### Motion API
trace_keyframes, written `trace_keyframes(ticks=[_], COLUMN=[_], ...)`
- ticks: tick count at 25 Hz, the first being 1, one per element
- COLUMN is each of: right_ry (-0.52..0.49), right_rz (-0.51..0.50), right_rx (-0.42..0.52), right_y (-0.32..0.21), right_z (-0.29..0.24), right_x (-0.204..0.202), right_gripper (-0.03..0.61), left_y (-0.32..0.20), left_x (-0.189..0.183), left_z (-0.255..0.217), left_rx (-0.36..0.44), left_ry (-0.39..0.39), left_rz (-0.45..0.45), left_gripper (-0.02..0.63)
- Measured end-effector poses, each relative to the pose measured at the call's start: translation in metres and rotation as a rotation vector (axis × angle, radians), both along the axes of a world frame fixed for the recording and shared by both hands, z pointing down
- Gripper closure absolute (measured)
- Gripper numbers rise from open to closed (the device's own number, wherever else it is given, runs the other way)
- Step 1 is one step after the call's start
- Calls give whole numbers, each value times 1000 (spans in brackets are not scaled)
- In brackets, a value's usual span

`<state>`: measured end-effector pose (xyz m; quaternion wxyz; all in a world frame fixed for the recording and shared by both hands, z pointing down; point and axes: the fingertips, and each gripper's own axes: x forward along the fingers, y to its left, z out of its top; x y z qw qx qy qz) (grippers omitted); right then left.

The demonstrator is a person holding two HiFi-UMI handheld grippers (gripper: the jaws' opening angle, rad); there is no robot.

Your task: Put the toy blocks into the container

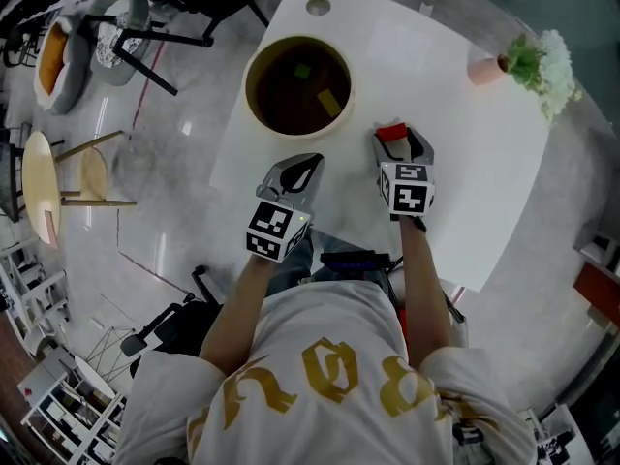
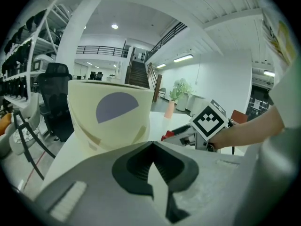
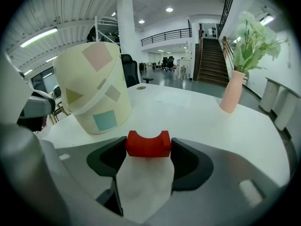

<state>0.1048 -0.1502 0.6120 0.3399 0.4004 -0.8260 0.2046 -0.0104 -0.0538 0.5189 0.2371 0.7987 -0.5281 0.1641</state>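
Container already holds a yellow block and a green block — the red block is left, resting on the bench near it, clamped at both ends by the right gripper, with the left gripper closed on nothing.
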Motion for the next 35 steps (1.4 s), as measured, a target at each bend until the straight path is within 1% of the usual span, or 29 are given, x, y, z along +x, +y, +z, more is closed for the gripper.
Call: trace_keyframes(ticks=[4, 10, 15, 18, 20, 25, 30, 35], right_ry=[-38, -147, -206, -269, -317, -438, -482, -501], right_rz=[17, 60, 62, 63, 65, 51, 17, -6], right_rx=[13, 16, 43, 59, 66, 63, 95, 137], right_y=[2, 9, 15, 20, 23, 31, 33, 31], right_z=[-12, -33, -56, -77, -91, -126, -154, -178], right_x=[0, 0, -4, -5, -7, -16, -22, -23], right_gripper=[261, 258, 258, 258, 258, 258, 258, 258], left_y=[-3, -3, -4, -6, -7, -9, -11, -13], left_x=[5, 8, 9, 13, 14, 18, 22, 12], left_z=[-13, -30, -46, -56, -66, -92, -109, -130], left_rx=[24, 49, 78, 89, 105, 153, 172, 210], left_ry=[11, 24, 34, 46, 62, 133, 153, 169], left_rz=[14, 32, 36, 40, 36, 16, 13, 0], left_gripper=[612, 613, 613, 613, 613, 611, 611, 611])
